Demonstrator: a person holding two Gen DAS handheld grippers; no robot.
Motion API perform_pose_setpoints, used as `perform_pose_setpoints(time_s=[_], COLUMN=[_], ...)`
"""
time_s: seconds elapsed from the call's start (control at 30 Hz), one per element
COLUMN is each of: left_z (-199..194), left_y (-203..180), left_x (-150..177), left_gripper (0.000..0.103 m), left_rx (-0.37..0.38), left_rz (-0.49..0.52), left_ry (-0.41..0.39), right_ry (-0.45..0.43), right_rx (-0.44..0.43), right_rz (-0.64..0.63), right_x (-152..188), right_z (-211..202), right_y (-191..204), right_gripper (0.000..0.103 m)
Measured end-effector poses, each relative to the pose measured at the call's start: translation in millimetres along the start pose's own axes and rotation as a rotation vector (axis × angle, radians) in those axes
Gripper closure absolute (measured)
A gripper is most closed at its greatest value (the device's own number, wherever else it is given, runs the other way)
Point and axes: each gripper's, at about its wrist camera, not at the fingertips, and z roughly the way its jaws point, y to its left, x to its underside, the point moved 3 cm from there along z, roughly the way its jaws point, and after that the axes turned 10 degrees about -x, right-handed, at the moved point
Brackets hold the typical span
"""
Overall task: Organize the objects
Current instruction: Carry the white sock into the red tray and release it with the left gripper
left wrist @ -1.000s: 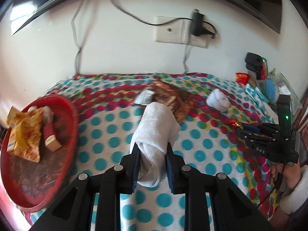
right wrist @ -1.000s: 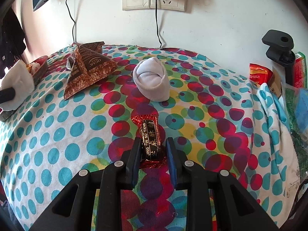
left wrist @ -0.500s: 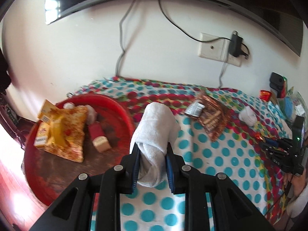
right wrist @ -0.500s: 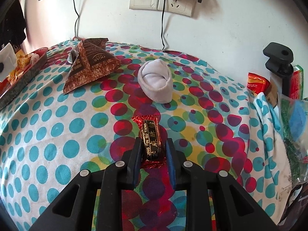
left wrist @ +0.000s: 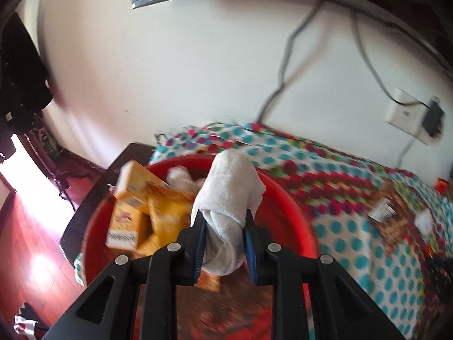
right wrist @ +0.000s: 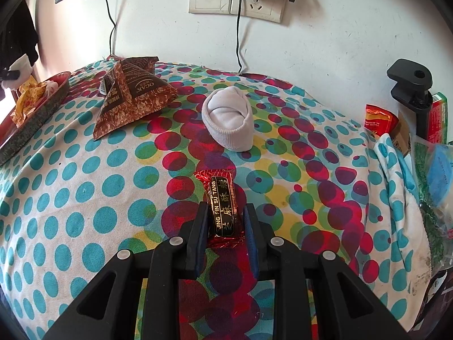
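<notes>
The left gripper (left wrist: 223, 243) pinches a rolled white cloth (left wrist: 230, 209) above the round red plastic tray (left wrist: 286, 198), which already holds yellow snack packs (left wrist: 136, 215). The right gripper (right wrist: 223, 226) clamps a red-foil candy bar (right wrist: 222, 206), apparently on the dotted tablecloth (right wrist: 85, 198); a brown triangular pouch (right wrist: 133, 96) and rolled white sock (right wrist: 229, 119) remain right of the tray.

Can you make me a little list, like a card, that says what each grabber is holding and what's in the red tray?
left gripper: shut on white rolled towel, held above the tray
right gripper: around candy bar lying on the polka-dot cloth
red tray: yellow snack packs
loose on the cloth: brown pyramid packet, white rolled sock
</notes>
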Motion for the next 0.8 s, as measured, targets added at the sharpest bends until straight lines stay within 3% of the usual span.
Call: perform_pose_setpoints(time_s=[0.07, 0.43, 0.8], left_z=[15.2, 70.2, 86.8], left_y=[9.7, 16.6, 16.2], left_x=[-9.8, -30.9, -32.5], left_gripper=[0.078, 0.078, 0.063], left_rx=[-0.038, -0.026, -0.078], left_rz=[-0.007, -0.039, -0.07], left_ry=[0.018, 0.083, 0.09], right_ry=[0.0, -0.001, -0.003], right_rx=[-0.001, -0.009, -0.02], right_rz=[0.002, 0.01, 0.038], right_x=[0.1, 0.7, -0.7], right_z=[0.1, 0.0, 0.9], right_y=[0.0, 0.2, -0.1], right_gripper=[0.08, 0.08, 0.079])
